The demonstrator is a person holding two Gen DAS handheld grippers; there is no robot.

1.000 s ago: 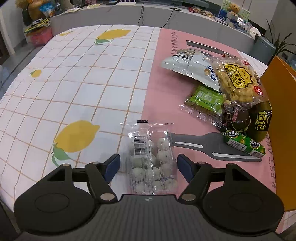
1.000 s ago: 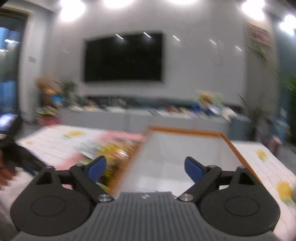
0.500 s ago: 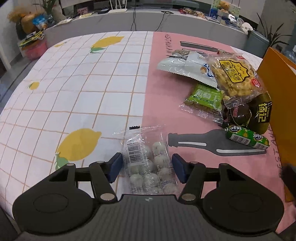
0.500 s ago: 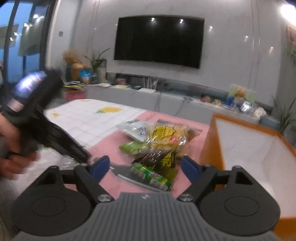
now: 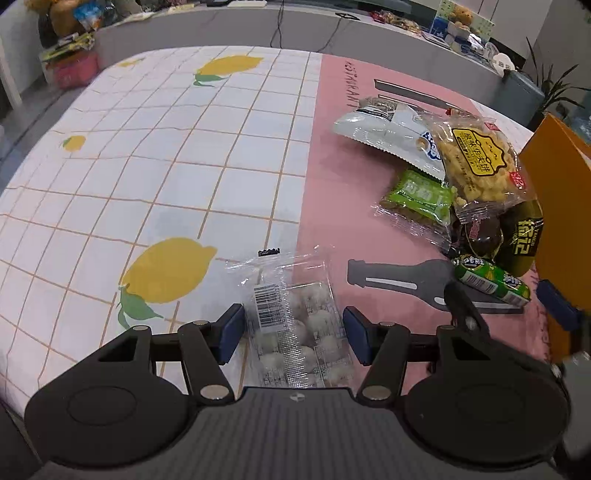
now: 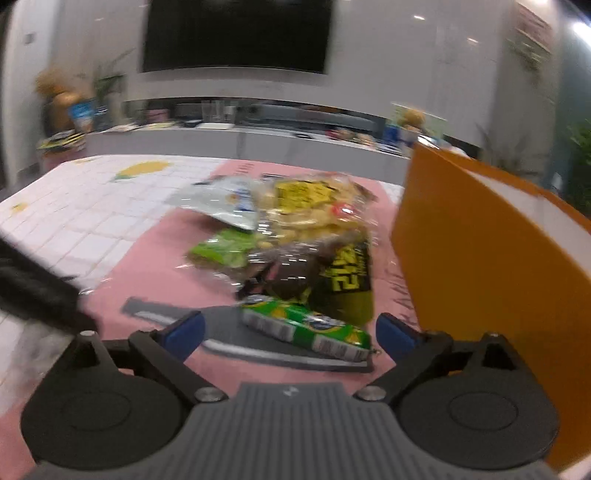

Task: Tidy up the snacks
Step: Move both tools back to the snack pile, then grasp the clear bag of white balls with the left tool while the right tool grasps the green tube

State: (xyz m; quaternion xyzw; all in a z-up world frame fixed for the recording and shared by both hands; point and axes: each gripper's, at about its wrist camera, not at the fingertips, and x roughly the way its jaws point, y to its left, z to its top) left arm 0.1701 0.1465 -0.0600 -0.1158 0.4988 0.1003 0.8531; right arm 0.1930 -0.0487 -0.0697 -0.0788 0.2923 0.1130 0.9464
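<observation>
A clear packet of white round sweets point(image 5: 295, 325) lies on the lemon-print cloth point(image 5: 147, 166). My left gripper point(image 5: 294, 336) straddles it, its blue pads touching the wrap on both sides. Further right lies a pile of snacks: a white bag point(image 5: 384, 133), a yellow biscuit bag point(image 5: 480, 162), a green packet point(image 5: 421, 195), dark packets point(image 5: 517, 236) and a green sausage stick point(image 6: 306, 328). My right gripper point(image 6: 290, 334) hovers low over the stick with its jaws opening wide and not touching it. It also shows in the left wrist view as the right gripper point(image 5: 506, 295).
An orange box point(image 6: 480, 266) with a white inside stands right of the pile, close to my right finger. The pink part of the cloth point(image 5: 332, 184) has a grey bottle print. A grey counter with clutter and a dark wall screen point(image 6: 236, 33) lie beyond the table.
My left jaws have closed in onto the clear packet. The right gripper has swung from over the orange box leftward and down to the snack pile, now just over the green stick.
</observation>
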